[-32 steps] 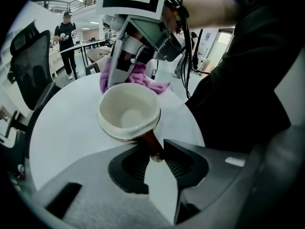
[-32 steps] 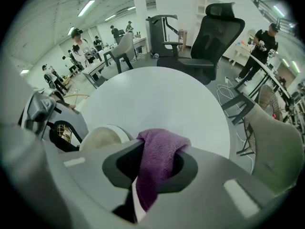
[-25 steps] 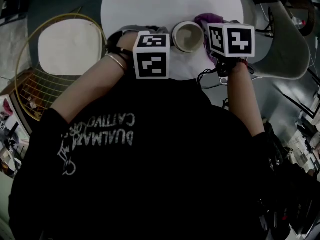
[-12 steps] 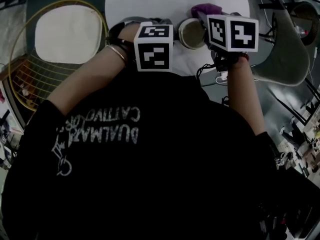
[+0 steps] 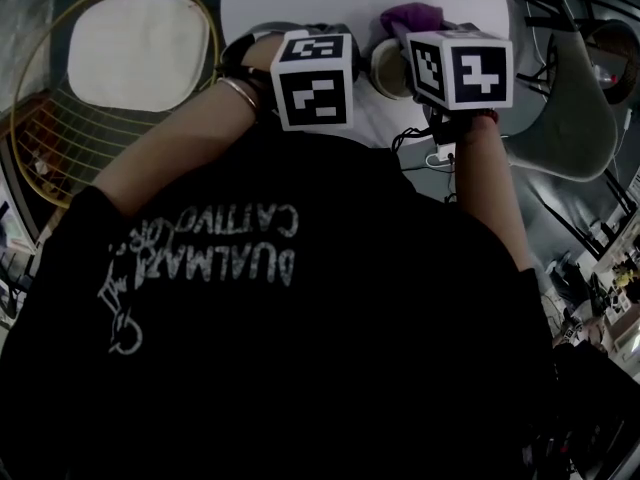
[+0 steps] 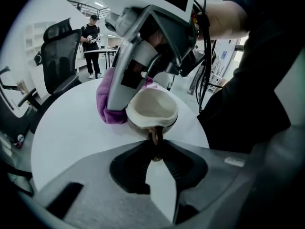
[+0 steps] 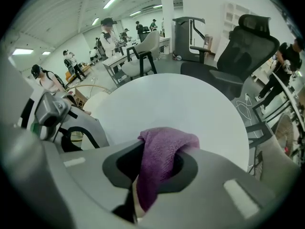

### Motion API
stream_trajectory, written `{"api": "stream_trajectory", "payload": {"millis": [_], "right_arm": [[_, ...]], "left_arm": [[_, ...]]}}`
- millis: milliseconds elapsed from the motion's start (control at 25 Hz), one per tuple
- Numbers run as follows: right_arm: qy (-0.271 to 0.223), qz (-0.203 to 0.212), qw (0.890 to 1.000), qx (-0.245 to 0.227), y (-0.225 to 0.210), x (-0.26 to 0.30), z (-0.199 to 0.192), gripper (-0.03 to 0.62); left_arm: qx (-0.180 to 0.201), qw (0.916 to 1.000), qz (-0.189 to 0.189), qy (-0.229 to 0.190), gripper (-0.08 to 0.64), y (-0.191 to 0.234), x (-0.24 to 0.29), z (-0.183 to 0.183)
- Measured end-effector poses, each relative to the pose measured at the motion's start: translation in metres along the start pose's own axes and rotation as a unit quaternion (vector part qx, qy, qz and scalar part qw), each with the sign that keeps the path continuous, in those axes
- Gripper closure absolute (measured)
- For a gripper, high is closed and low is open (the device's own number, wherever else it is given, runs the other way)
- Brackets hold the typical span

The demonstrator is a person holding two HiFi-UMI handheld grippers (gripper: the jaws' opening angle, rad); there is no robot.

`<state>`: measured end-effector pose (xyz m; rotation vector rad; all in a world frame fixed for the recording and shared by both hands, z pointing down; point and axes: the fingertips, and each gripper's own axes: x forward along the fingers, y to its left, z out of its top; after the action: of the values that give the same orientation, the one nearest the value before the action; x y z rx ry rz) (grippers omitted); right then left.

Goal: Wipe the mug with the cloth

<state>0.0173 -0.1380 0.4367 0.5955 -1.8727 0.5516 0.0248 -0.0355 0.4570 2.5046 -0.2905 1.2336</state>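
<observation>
Mug (image 6: 152, 109) and cloth (image 7: 167, 140) are being worked as a pair: the mug is standing upright near the person's edge of the round white table (image 6: 66, 128), mouth up and empty as far as the left gripper view shows, with its brown handle (image 6: 156, 136) turned toward the left claw (image 6: 156, 146). That arrangement is suiting a wipe, I judge, since one claw is anchoring the mug by its handle so that it is not sliding or turning, while the other is bringing the purple cloth against the outer wall. The left claw is pointing down at the handle with its jaws drawn in to a narrow gap; they have just been closing, and the handle loop is sitting pinched between their tips, so the mug is being held. The right claw (image 7: 164, 151) is clamping the cloth, which is bunching up out of the jaws and hanging down through them. Seen from the left gripper view, this claw is standing just beside the mug on its left side, and the cloth appears to be touching the mug's wall below the rim. In the head view both claws are crowding the mug, hiding most of it.
</observation>
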Motion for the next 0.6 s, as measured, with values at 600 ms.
{"api": "stream_trajectory", "payload": {"millis": [600], "right_arm": [[-0.011,0.018,0.999,-0.025,0.021,0.0,0.006,0.526]], "left_arm": [[-0.021,0.9998,0.002,-0.004,0.483,0.003,0.001,0.002]]}}
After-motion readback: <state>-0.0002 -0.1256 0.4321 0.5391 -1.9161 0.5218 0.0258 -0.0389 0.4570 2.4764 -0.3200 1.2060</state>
